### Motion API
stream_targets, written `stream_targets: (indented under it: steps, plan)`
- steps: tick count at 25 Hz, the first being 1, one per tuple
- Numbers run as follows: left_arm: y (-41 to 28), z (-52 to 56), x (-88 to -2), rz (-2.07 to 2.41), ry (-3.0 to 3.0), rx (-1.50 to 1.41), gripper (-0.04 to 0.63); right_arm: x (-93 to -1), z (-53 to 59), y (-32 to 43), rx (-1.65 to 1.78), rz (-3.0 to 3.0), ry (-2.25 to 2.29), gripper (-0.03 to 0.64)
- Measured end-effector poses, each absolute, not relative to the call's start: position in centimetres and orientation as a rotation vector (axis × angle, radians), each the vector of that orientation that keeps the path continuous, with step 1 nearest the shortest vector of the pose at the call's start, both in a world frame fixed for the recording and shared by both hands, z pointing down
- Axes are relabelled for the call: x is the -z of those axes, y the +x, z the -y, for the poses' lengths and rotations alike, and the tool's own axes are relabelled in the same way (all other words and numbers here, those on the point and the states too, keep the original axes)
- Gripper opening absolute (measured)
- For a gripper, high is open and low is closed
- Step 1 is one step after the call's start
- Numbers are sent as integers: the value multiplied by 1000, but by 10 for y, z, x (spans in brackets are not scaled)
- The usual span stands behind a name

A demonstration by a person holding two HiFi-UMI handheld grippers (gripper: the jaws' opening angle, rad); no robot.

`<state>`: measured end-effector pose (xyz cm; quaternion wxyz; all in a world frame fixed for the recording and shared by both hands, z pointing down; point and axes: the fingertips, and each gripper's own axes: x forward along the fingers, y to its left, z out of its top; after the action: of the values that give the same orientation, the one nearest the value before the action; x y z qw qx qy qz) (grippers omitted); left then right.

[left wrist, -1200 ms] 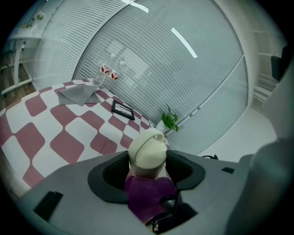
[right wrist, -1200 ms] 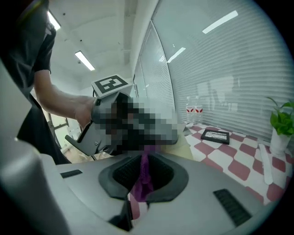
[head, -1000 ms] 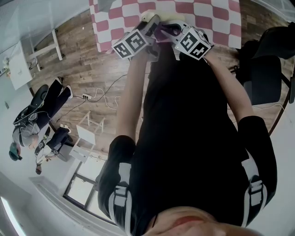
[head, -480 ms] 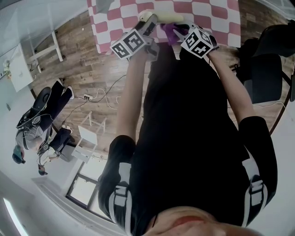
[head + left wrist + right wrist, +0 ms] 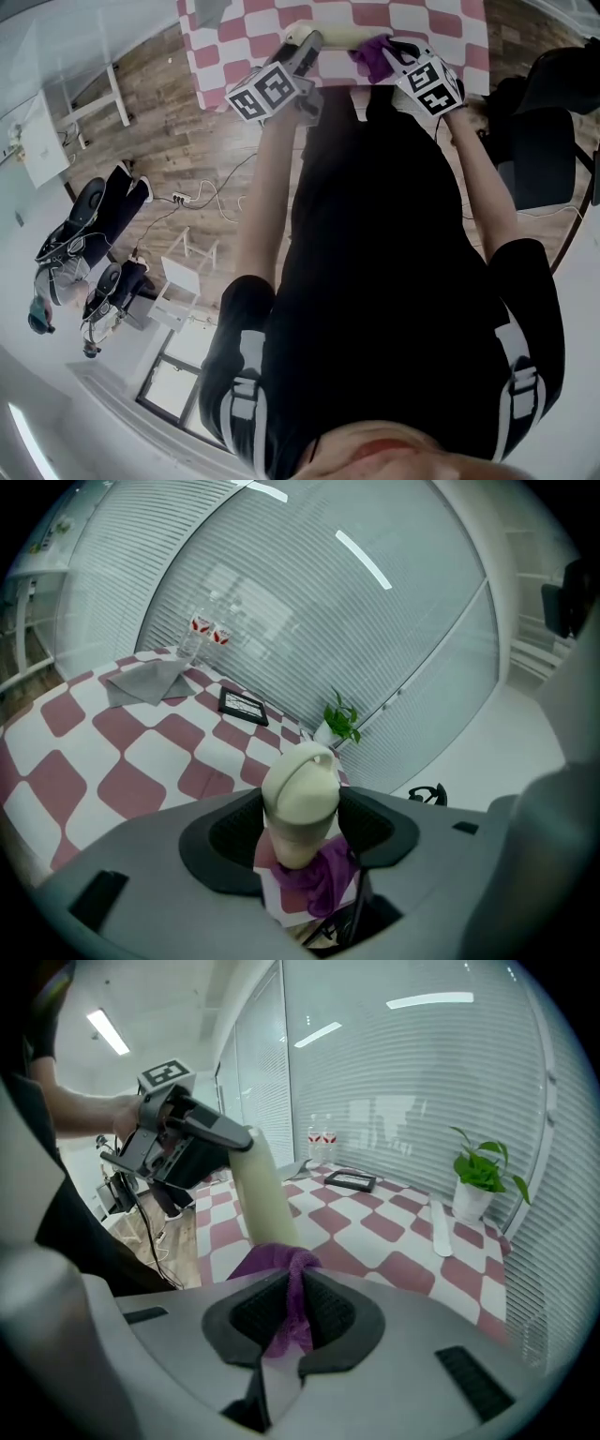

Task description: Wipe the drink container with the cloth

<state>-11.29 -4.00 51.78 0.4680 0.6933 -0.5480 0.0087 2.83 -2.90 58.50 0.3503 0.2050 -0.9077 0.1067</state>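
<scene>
A cream drink container (image 5: 328, 36) lies level over the near edge of the checked table, one end clamped in my left gripper (image 5: 305, 52). From the left gripper view its rounded cap (image 5: 300, 785) fills the space between the jaws, which are shut on it. A purple cloth (image 5: 375, 54) is pinched in my right gripper (image 5: 398, 58), which is shut on it. In the right gripper view the cloth (image 5: 289, 1283) bunches between the pads and rests against the container (image 5: 262, 1194), below the left gripper (image 5: 187, 1133). The cloth (image 5: 323, 878) also shows under the container.
The red-and-white checked table (image 5: 422, 23) carries a potted plant (image 5: 480, 1180), a dark picture frame (image 5: 350, 1180), a grey cloth (image 5: 145, 679) and two water bottles (image 5: 202, 635). A dark chair (image 5: 544, 159) stands to the right, and a person (image 5: 75, 244) sits on the floor at left.
My right gripper has slid to the right with the purple cloth, along the container and away from the left gripper. The left gripper and the container have stayed put.
</scene>
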Motion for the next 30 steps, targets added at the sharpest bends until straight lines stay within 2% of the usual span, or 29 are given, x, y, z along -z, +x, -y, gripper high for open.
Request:
stream_targets:
  steps: [5,17,23,30]
  plan:
    - [-94,40,-510,1300,1900,-153,270,-559,59,39,-300,2411,633,57]
    - [-45,26,-499,1174,2302,-481,270,-461,61,-13,-335,2713,545,56]
    - [-34,30,-497,1208,2352,-541,268,-410,84,1,-423,2847,660,56]
    - [-43,42,-494,1268,2390,-640,267,-408,90,18,-408,2819,754,56]
